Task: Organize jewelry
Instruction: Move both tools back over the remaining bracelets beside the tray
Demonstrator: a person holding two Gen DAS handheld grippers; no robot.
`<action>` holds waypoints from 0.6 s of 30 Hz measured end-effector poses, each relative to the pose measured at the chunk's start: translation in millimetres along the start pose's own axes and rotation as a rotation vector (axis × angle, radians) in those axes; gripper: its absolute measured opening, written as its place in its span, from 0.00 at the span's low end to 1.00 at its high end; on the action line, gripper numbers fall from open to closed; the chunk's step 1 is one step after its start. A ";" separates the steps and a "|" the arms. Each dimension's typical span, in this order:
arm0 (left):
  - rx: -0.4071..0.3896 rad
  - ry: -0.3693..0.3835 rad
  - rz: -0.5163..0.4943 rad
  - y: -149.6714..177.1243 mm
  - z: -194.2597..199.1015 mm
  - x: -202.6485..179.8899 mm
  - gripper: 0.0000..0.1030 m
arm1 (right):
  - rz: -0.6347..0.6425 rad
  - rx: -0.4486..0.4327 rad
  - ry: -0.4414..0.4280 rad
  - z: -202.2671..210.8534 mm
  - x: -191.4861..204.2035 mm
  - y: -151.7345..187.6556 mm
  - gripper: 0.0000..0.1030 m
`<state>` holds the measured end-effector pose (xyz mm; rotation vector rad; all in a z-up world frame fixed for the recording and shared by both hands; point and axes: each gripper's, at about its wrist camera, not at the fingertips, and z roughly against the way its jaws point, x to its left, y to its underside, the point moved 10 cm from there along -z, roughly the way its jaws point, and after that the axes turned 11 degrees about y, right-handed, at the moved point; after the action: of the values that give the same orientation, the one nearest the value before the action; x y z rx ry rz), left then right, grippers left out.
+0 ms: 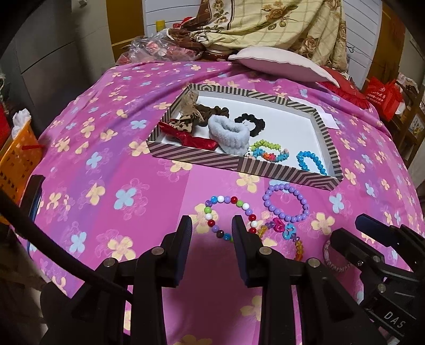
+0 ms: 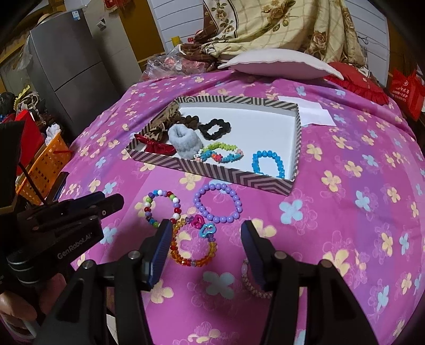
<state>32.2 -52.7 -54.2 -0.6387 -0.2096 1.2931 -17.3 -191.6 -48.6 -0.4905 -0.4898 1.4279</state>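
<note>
A striped shallow box (image 1: 239, 163) (image 2: 225, 175) lies on the pink flowered bedspread. It holds scrunchies, a grey fluffy band (image 1: 228, 131), a red bow and a blue bead bracelet (image 2: 268, 155). In front of it lie a multicolour bead bracelet (image 1: 233, 199) (image 2: 160, 192), a purple bead bracelet (image 1: 265, 203) (image 2: 220, 219), an amber bracelet with pink and blue charms (image 2: 191, 262) and a woven pinkish bracelet (image 2: 252, 288). My left gripper (image 1: 212, 225) is open over the near side of the multicolour bracelet. My right gripper (image 2: 206, 231) is open above the amber bracelet, its right finger covering part of the woven one.
A pale pillow (image 1: 279, 63) and a heaped floral blanket (image 2: 279, 24) lie behind the box. A white paper (image 2: 316, 111) sits at the box's far right corner. An orange basket (image 1: 16, 159) and a grey fridge (image 2: 66, 61) stand left of the bed.
</note>
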 end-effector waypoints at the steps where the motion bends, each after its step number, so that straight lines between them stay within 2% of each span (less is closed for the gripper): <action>1: -0.001 -0.001 0.000 0.5 0.3 0.3 0.50 | 0.001 0.001 0.000 0.3 0.2 0.5 0.54; 18: 0.018 -0.007 0.004 7.3 -5.3 1.6 0.50 | 0.008 0.023 0.008 -6.1 -1.0 7.7 0.55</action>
<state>29.2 -51.9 -62.8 -0.6202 -0.2023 1.2995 -19.9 -192.2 -58.1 -0.4801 -0.4649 1.4375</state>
